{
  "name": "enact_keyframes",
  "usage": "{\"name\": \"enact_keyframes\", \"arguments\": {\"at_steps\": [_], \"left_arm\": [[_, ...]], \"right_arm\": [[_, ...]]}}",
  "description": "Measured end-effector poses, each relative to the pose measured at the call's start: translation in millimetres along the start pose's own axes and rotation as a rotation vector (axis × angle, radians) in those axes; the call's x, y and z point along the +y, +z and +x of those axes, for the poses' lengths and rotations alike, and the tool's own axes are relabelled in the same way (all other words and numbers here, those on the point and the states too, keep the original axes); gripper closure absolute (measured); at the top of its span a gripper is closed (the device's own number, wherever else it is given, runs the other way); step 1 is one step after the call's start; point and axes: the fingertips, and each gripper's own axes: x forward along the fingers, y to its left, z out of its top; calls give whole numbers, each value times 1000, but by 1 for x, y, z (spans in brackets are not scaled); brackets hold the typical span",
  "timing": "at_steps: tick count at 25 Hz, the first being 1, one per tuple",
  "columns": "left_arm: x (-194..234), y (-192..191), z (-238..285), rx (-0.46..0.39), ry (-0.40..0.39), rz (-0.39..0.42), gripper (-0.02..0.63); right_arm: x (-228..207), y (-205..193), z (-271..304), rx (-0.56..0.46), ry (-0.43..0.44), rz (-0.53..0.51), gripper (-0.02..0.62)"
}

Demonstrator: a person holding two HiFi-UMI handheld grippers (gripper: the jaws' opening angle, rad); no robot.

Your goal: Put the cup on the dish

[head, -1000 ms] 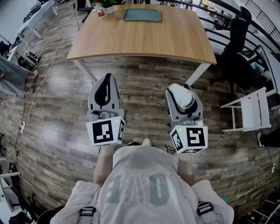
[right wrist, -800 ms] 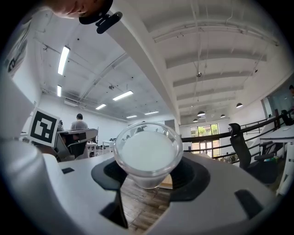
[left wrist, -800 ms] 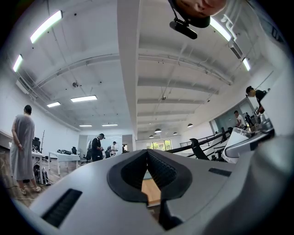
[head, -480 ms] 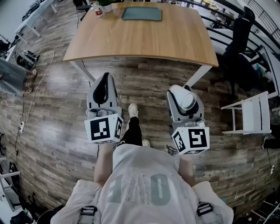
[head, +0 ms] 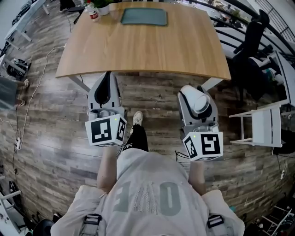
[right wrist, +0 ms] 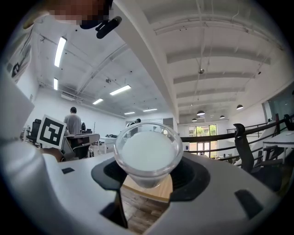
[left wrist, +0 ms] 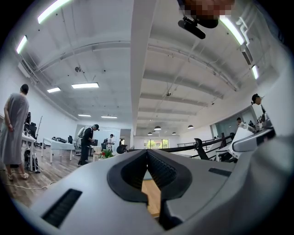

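Observation:
My right gripper (head: 199,102) is shut on a clear plastic cup (head: 203,105) with a white inside, held over the wood floor just short of the table's near edge. The right gripper view has the cup (right wrist: 147,153) sitting between the dark pads (right wrist: 197,181), its mouth facing the camera. At the far side of the wooden table (head: 143,46) lies a flat grey-green rectangular dish (head: 144,16). My left gripper (head: 107,79) is shut with nothing in it; its ribbed pads (left wrist: 158,167) meet at the tip.
A potted plant and a red can (head: 94,13) stand at the table's far left corner. A white chair (head: 265,124) and a black office chair (head: 251,27) are on the right. A cable (head: 34,92) runs over the floor at left. People (left wrist: 16,128) stand in the distance.
Both grippers and the head have moved forward, so the table's near edge is now close to the gripper tips. A foot has stepped forward between the grippers. The cup stays gripped.

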Motion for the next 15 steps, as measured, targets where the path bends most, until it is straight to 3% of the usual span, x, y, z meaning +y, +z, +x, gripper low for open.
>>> {"name": "enact_keyframes", "arguments": {"at_steps": [15], "left_arm": [[108,11,194,-37,-22,42,597]], "right_arm": [[-27,33,229,-21,-3,34,334]]}}
